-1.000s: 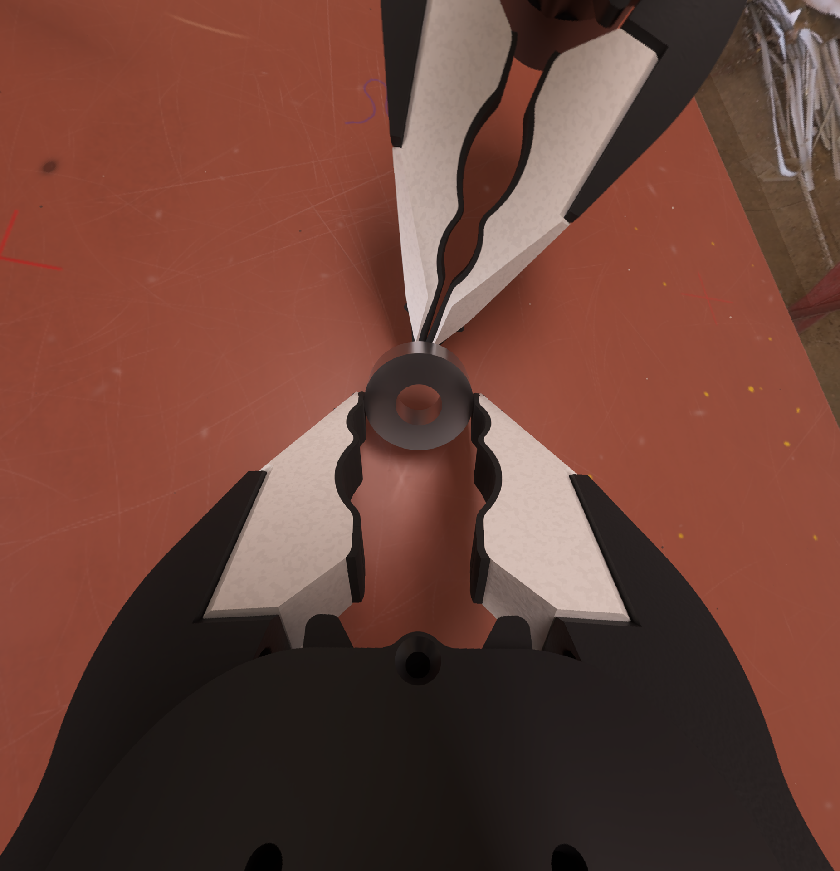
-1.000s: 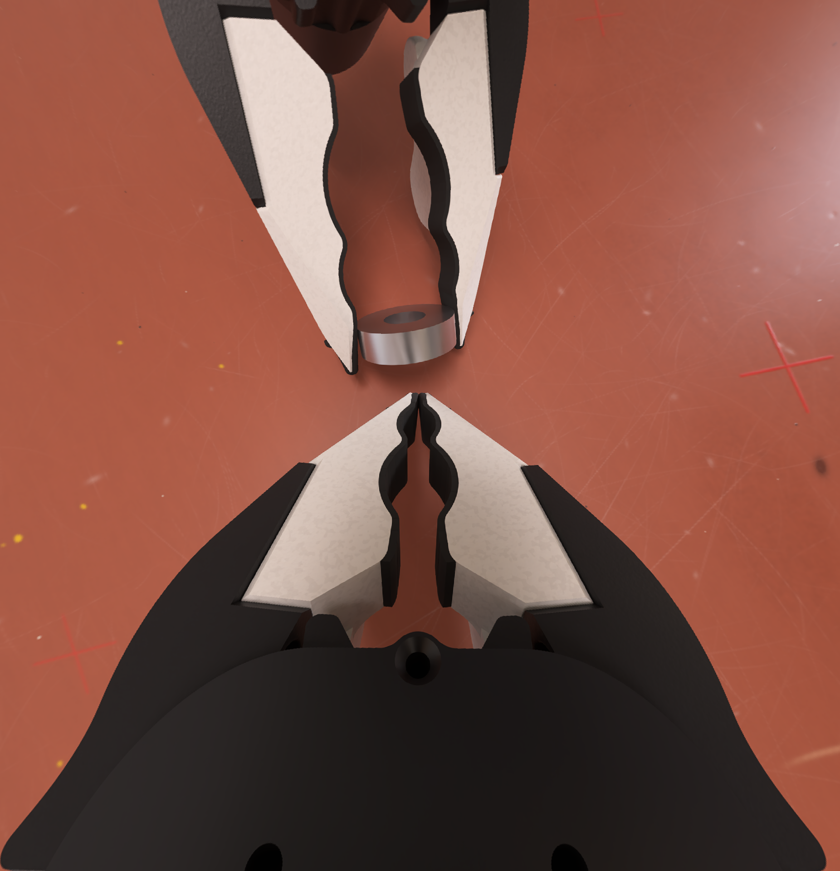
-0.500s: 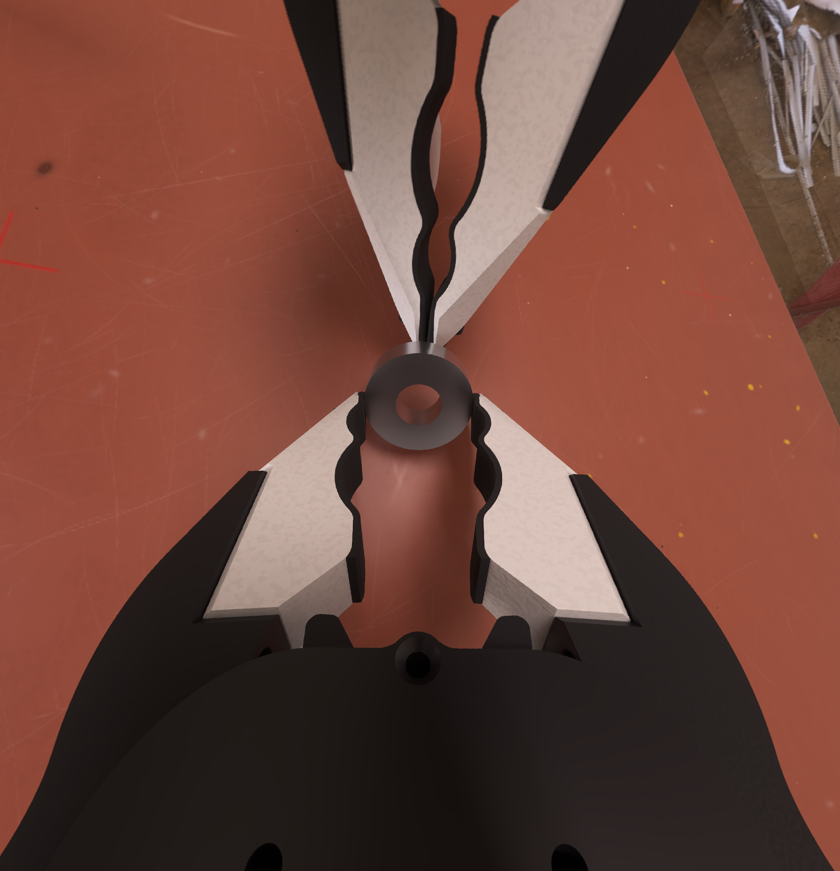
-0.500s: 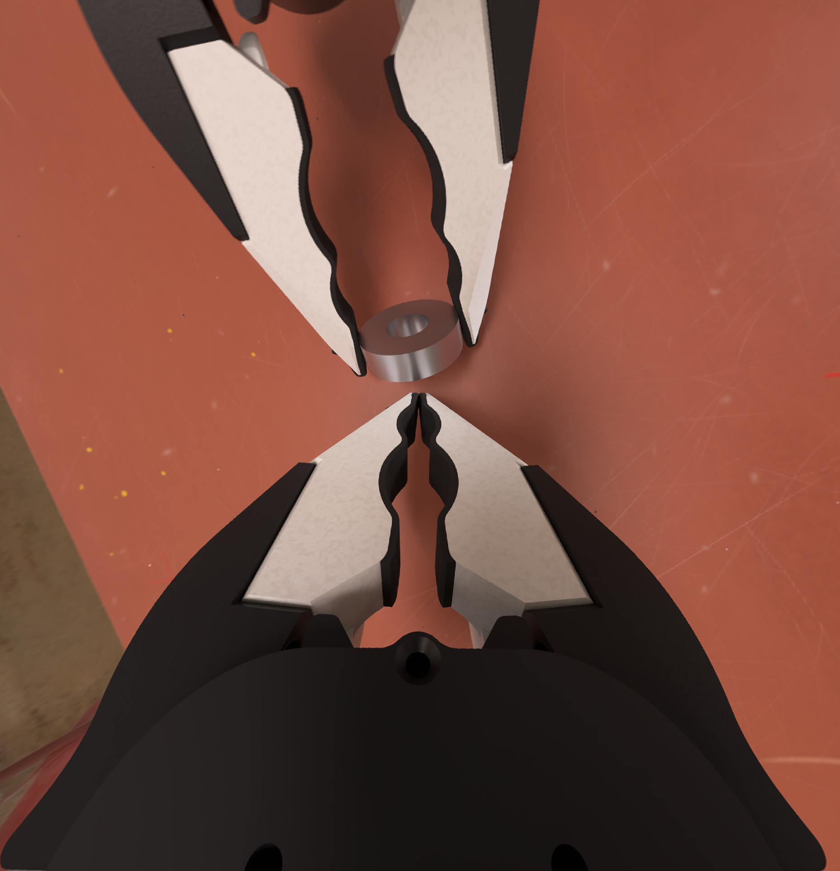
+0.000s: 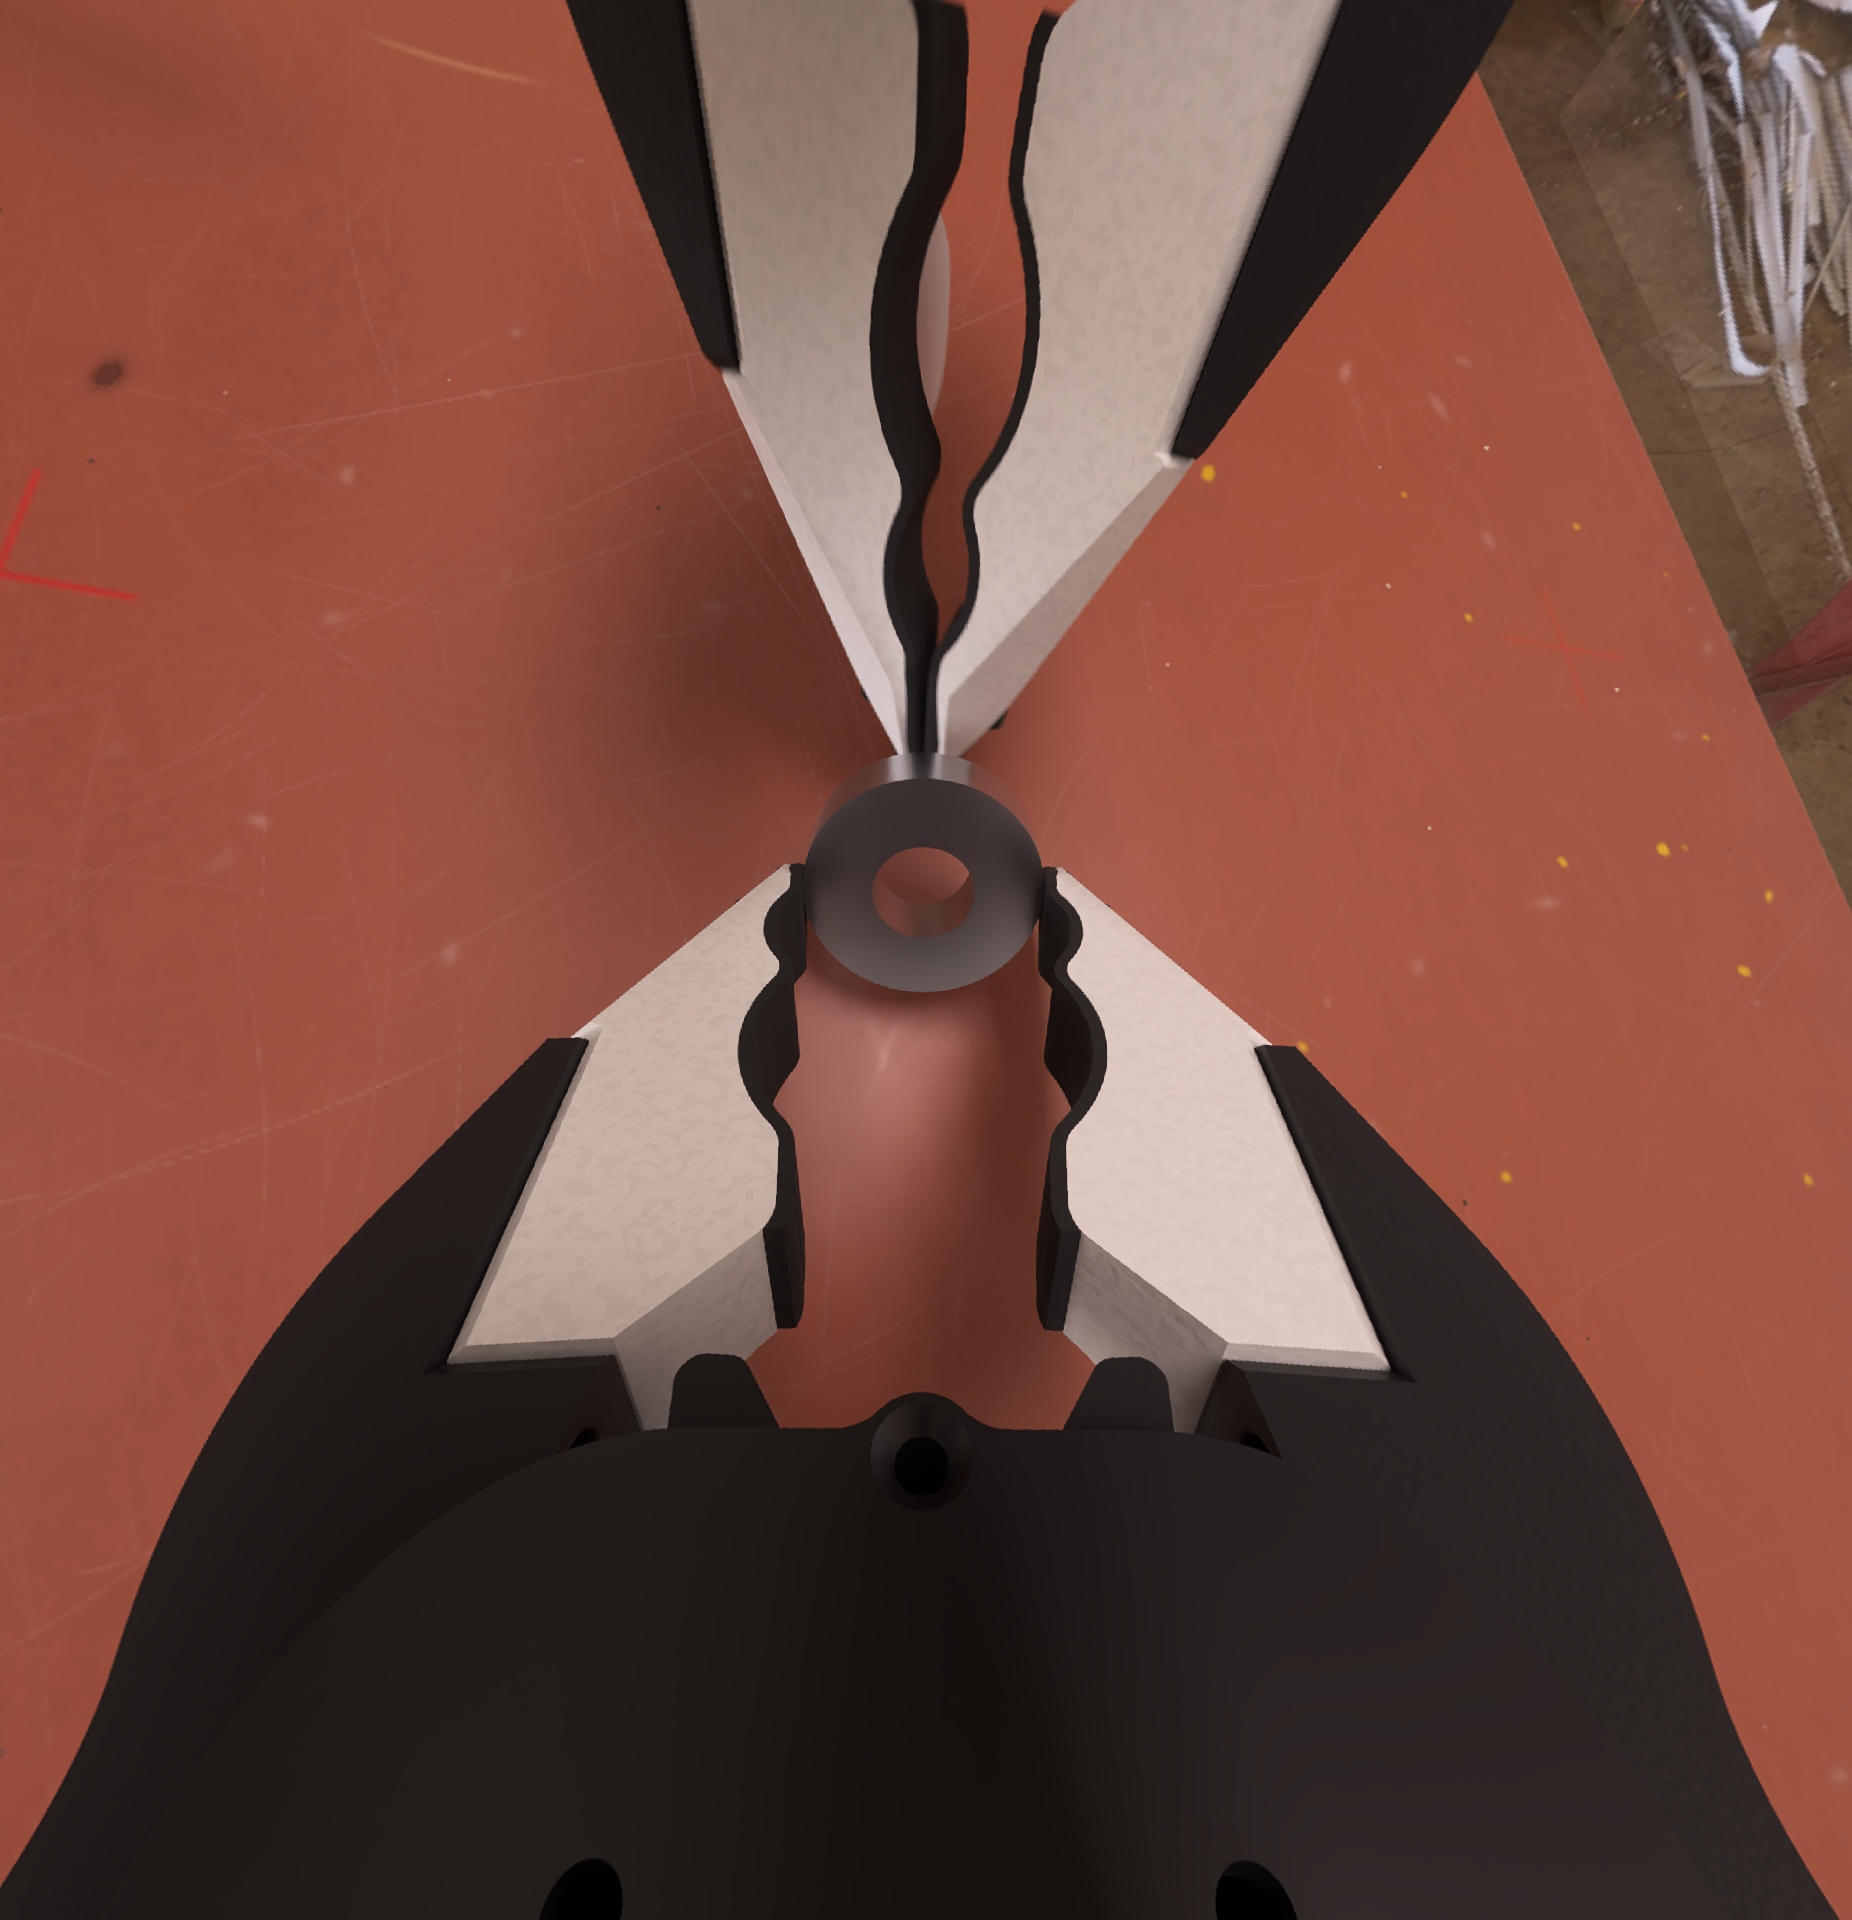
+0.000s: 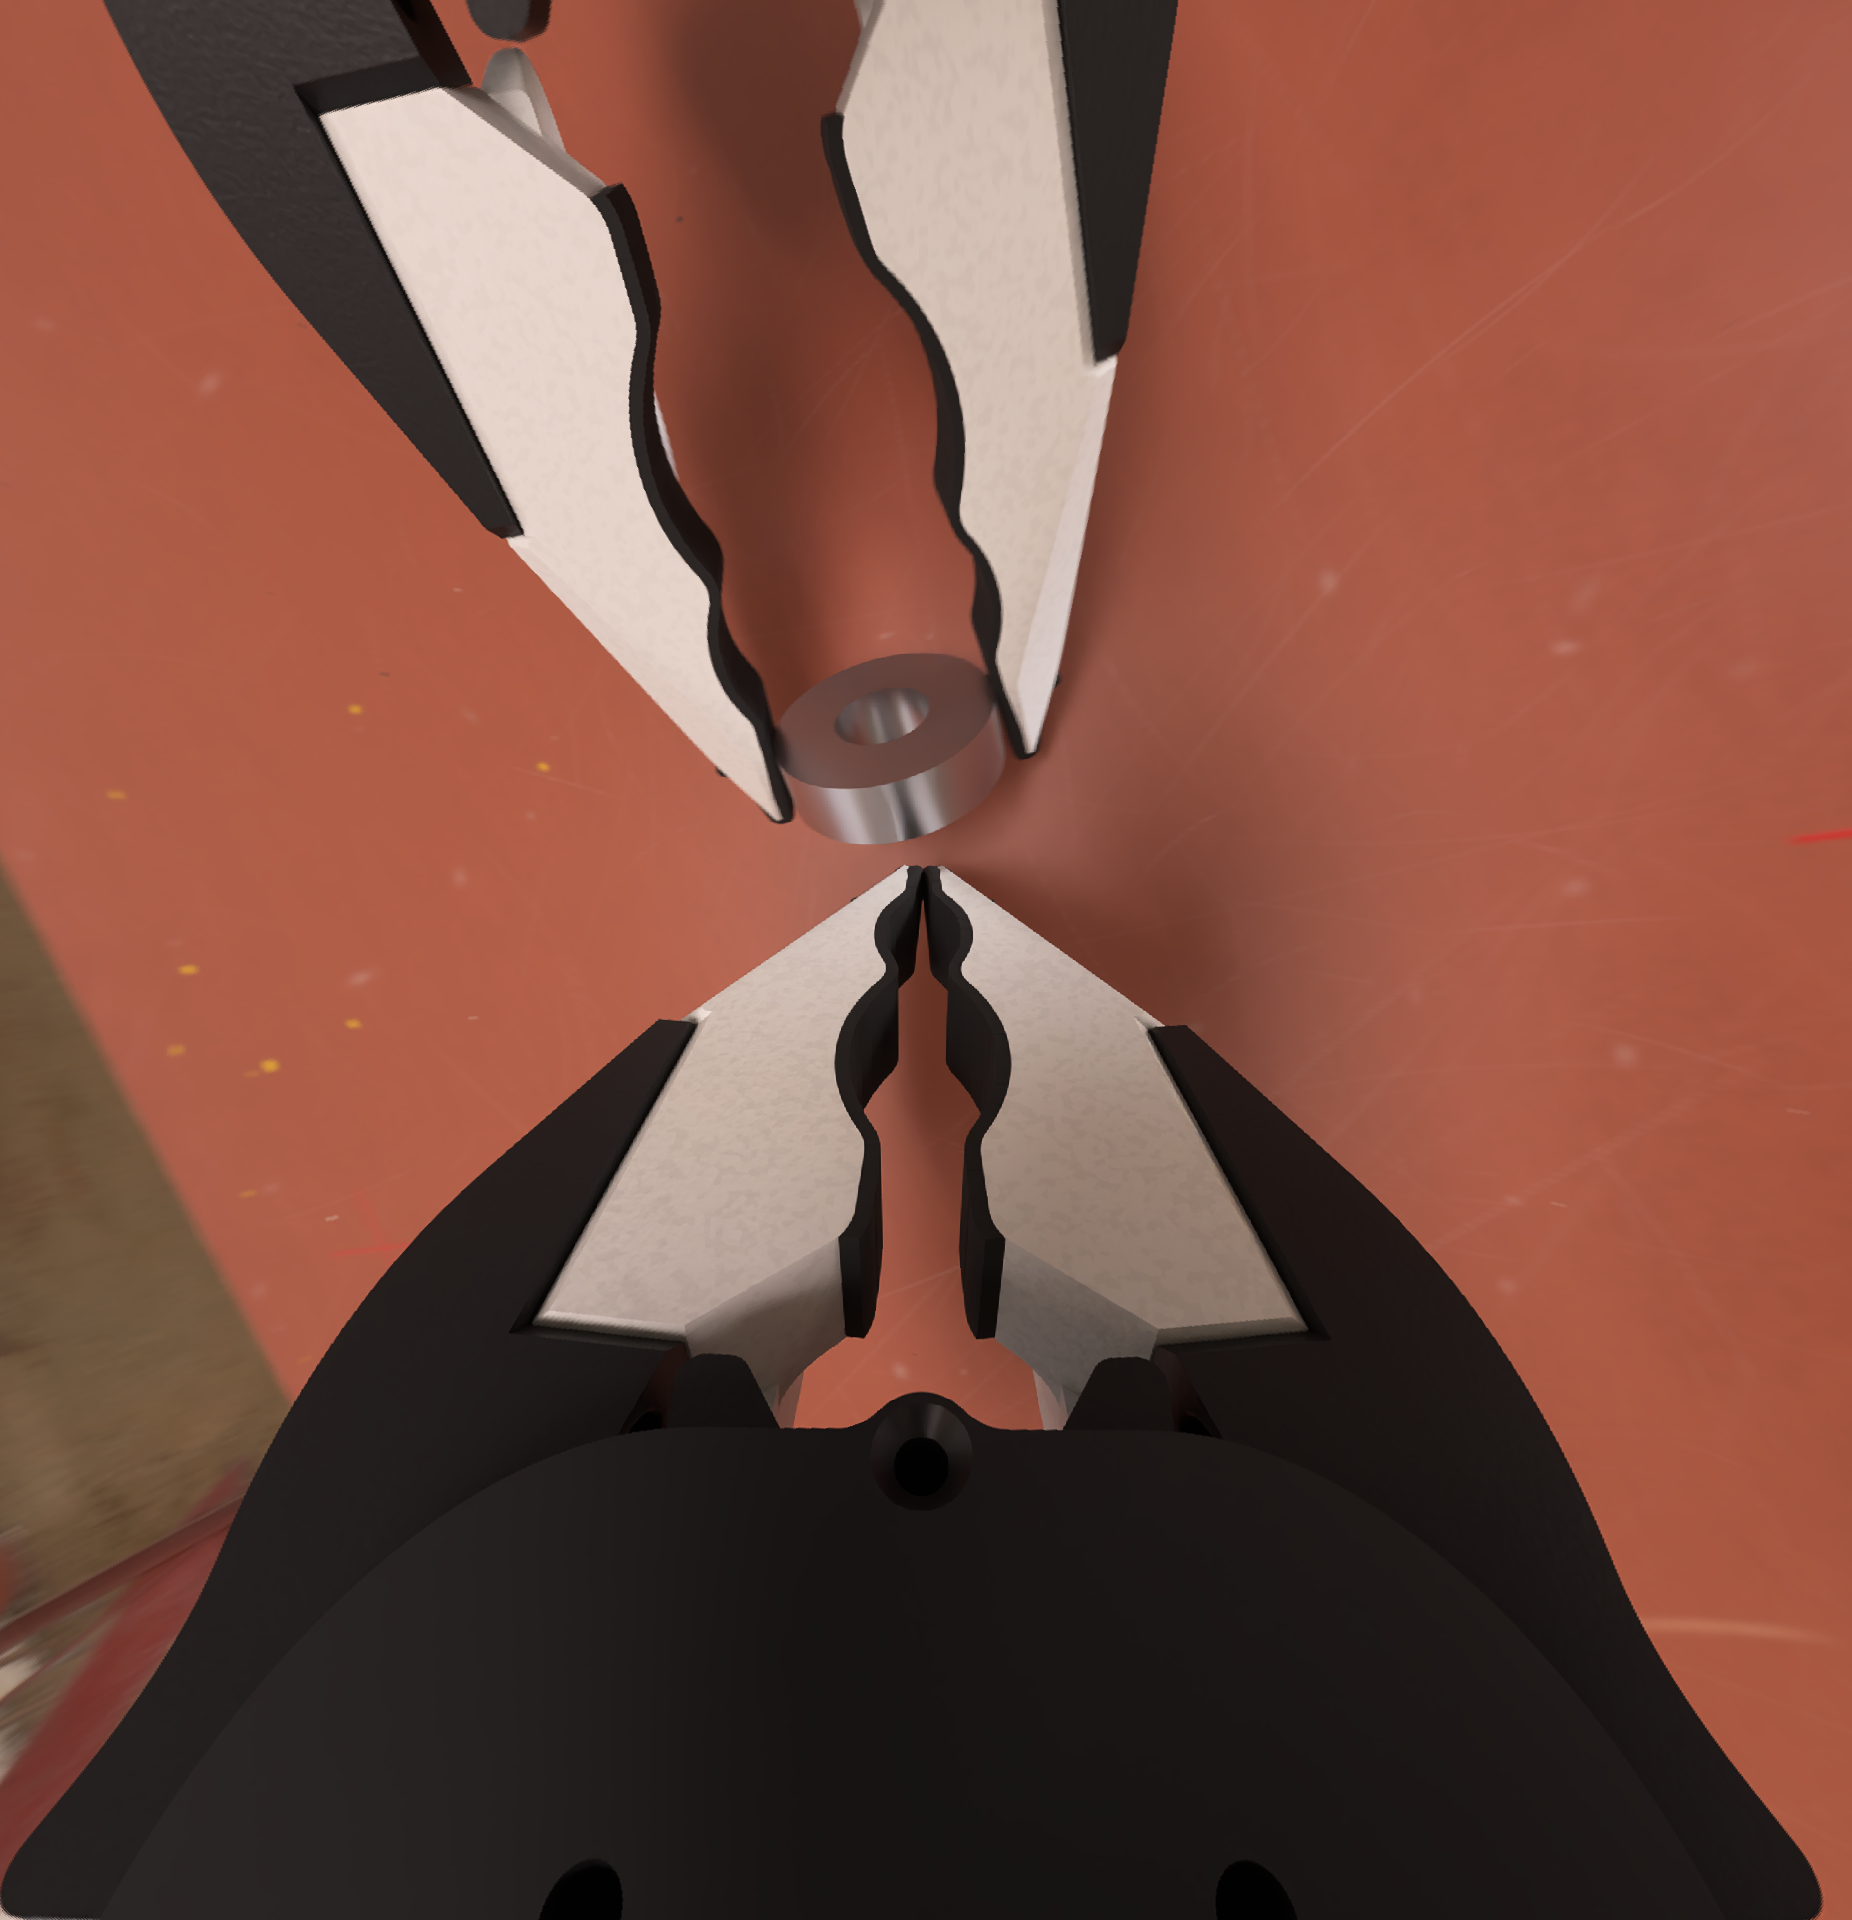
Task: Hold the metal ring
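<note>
The metal ring (image 5: pixel 924 961) is a thick grey washer with a round hole. My left gripper (image 5: pixel 922 896) is shut on it, its fingertips pressing the ring's left and right sides, above the red-brown table (image 5: pixel 382 727). My right gripper (image 5: pixel 927 740) comes from the far side, jaws shut and empty, its tips right at the ring's far rim. In the right wrist view the ring (image 6: pixel 886 810) sits tilted between the left gripper's fingertips (image 6: pixel 901 777). My right gripper (image 6: pixel 920 875) is closed just short of the ring, with a small gap.
The table's right edge runs diagonally in the left wrist view, with brown floor and white debris (image 5: pixel 1774 187) beyond. The right wrist view shows the table edge and brown floor (image 6: pixel 70 1143) at the lower left. Red cross marks (image 5: pixel 8 582) lie on the table.
My right gripper has swung round the ring while staying shut, so the table edge has come into its view. My left gripper has kept hold of the ring without moving.
</note>
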Tool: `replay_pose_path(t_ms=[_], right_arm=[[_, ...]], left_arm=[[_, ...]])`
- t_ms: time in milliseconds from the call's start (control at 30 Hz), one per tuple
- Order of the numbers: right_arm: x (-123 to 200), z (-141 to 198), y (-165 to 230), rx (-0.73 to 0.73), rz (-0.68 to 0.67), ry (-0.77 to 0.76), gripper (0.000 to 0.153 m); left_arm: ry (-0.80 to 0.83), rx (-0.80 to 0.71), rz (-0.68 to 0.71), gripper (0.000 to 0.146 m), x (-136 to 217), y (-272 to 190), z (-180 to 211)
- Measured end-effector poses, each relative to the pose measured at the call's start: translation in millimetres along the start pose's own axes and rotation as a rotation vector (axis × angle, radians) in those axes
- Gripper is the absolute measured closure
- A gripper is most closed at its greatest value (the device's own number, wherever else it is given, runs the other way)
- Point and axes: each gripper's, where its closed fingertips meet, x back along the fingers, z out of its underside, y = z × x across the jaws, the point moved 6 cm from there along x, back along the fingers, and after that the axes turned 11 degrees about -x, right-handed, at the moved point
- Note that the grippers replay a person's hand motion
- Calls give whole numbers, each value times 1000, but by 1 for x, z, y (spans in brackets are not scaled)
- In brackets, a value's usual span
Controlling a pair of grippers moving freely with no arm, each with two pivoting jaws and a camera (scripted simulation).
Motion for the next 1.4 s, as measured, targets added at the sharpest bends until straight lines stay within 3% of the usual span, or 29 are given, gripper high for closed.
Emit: replay_pose_path(t_ms=[100,200,333,633,1400], right_arm=[[13,-6,0,48,106,-109,153],[21,-9,3,27,94,-214,153],[1,6,4,36,94,-160,153],[1,8,2,0,106,-268,153],[-4,15,9,-1,72,-268,153]], left_arm=[[2,-6,-2,101,0,0,0],[1,-3,1,101,0,0,0],[2,-3,5,101,0,0,0],[0,2,10,101,0,0,0],[-1,5,13,101,0,-1,0]])
